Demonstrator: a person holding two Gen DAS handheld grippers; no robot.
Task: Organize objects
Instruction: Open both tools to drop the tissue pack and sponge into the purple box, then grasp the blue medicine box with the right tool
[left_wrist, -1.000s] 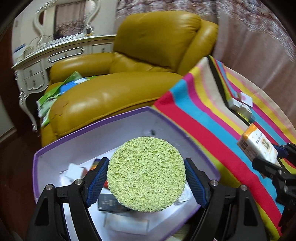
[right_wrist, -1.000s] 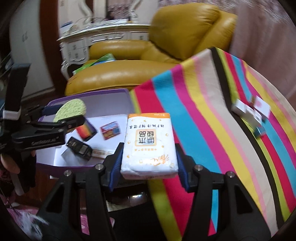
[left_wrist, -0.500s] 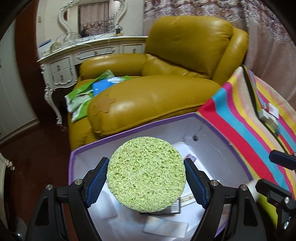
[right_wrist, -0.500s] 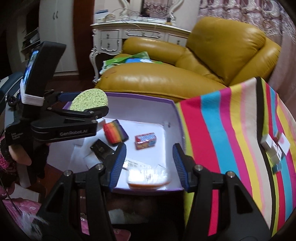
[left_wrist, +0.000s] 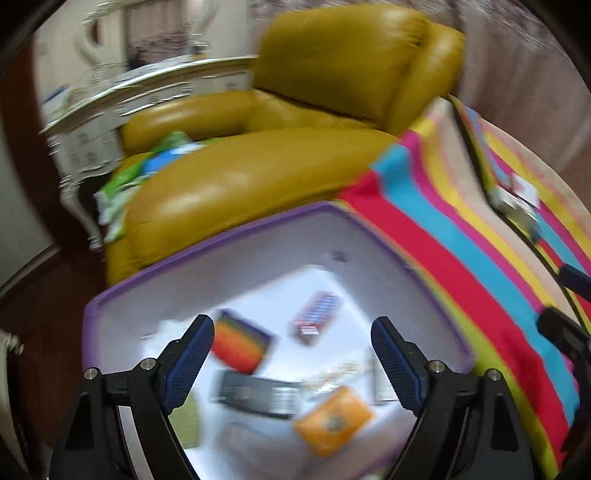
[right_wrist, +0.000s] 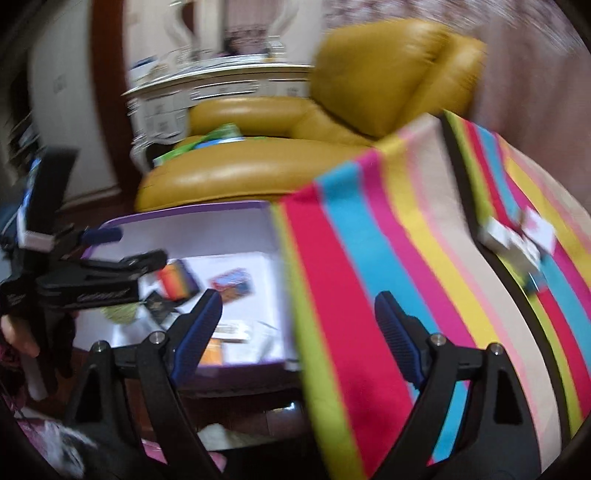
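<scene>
Left gripper (left_wrist: 291, 354) has just been opening: jaws apart, nothing btwn them. Below it, in the purple-rimmed box (left_wrist: 207, 243), lie the green sponge (left_wrist: 184, 421) at near left, orange tissue pack (left_wrist: 332, 419) near right, a dark flat item (left_wrist: 258, 397) btwn them, then rainbow block (left_wrist: 242, 345) and a small red packet (left_wrist: 316, 319) farther in. Right gripper (right_wrist: 299, 323) has also just been opening, jaws wide and empty, over the striped cloth (right_wrist: 369, 295) edge. Small boxes (right_wrist: 513, 240) sit far right on the cloth; mustard armchair (right_wrist: 369, 92) beyond.

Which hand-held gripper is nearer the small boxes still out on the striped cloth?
Right. The right hand-held gripper hangs open over the striped cloth, the small boxes ahead to its right. The left hand-held gripper is open over the purple box, farther away.
</scene>
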